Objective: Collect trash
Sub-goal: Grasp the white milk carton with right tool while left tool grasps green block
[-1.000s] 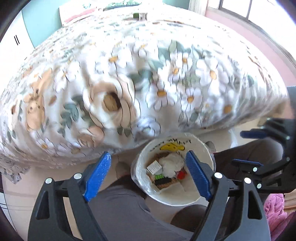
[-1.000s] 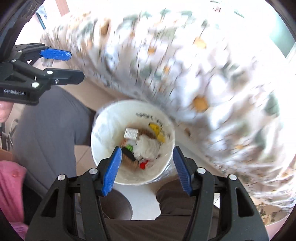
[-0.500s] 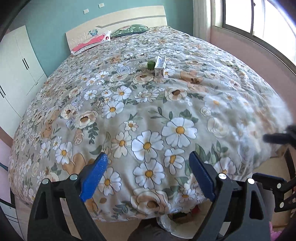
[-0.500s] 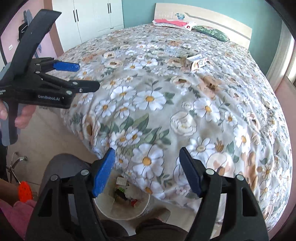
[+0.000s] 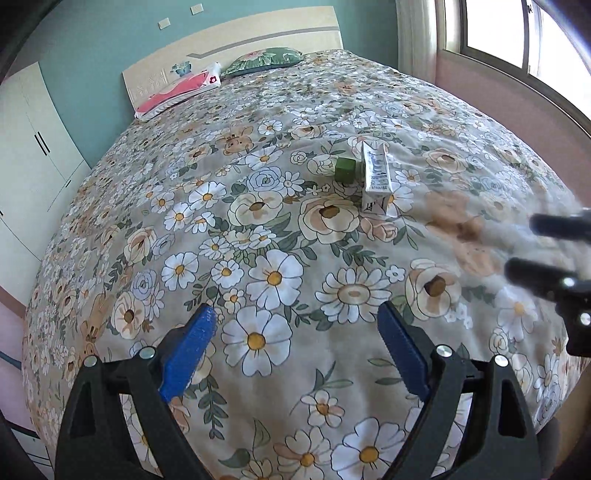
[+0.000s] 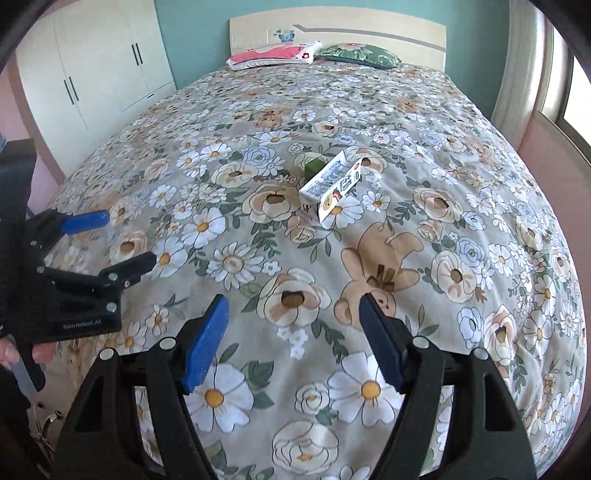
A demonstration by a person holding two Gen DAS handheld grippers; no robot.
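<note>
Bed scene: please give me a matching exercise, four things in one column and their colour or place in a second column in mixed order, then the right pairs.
Things:
1. carton
2. small block
3. pink pillow
4. left gripper

Descriptions:
A. green, beside the carton
B. at the headboard
C. open, empty
D. white, lying on the bedspread

Pairs: 1-D, 2-A, 3-B, 4-C

Floral bedspread (image 6: pixel 369 110); pink pillow (image 6: pixel 273 53), green pillow (image 6: pixel 358 53) at headboard (image 6: pixel 332 29); white wardrobe (image 6: pixel 92 74).
</note>
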